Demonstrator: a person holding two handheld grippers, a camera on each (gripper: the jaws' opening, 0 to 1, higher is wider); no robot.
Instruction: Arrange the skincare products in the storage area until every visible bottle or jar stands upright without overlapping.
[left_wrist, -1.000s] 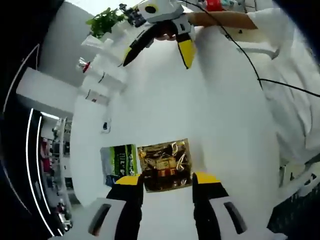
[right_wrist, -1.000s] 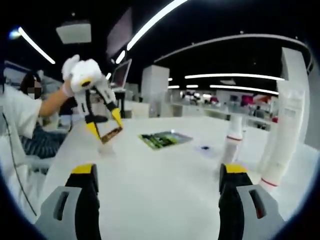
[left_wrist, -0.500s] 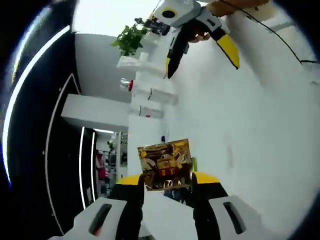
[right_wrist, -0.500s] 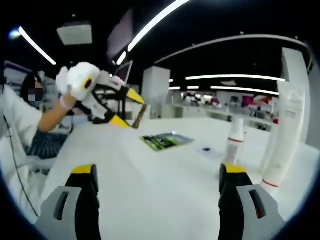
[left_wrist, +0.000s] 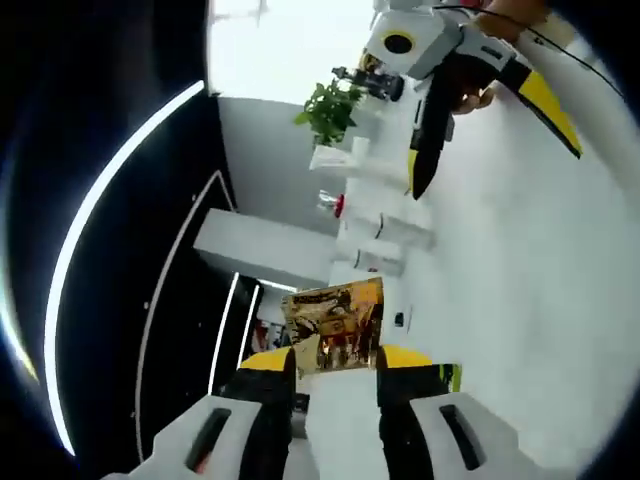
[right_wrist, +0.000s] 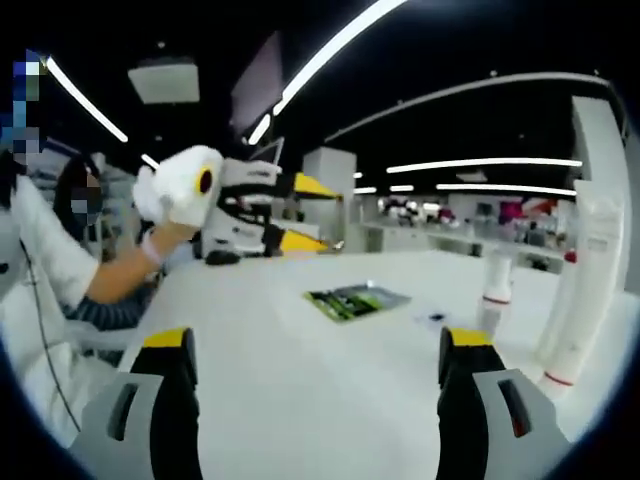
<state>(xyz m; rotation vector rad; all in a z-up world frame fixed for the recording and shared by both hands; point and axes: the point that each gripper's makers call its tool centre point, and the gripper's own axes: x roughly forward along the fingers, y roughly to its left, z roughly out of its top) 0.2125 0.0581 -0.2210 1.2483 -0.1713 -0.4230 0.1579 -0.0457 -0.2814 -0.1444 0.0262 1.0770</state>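
My left gripper (left_wrist: 335, 365) is shut on a gold foil sachet (left_wrist: 335, 322), held up in the air. In the right gripper view the same left gripper (right_wrist: 333, 218) hangs above the white table (right_wrist: 310, 350), held by a gloved hand. A green sachet (right_wrist: 355, 300) lies flat on the table; its edge (left_wrist: 455, 376) peeks out beside my left jaw. Tall white tubes (right_wrist: 590, 270) and a small white bottle (right_wrist: 497, 290) with a red band stand at the right. My right gripper (right_wrist: 318, 370) is open and holds nothing; it also shows as the right gripper (left_wrist: 495, 165) over the table.
A person in a white top sits at the left of the table (right_wrist: 40, 260). A green plant (left_wrist: 330, 110) stands beside more white tubes (left_wrist: 385, 235). A small blue item (right_wrist: 436, 319) lies near the bottle.
My left gripper has lifted the gold sachet off the table and tilted it toward level. The right gripper stays open in nearly the same place.
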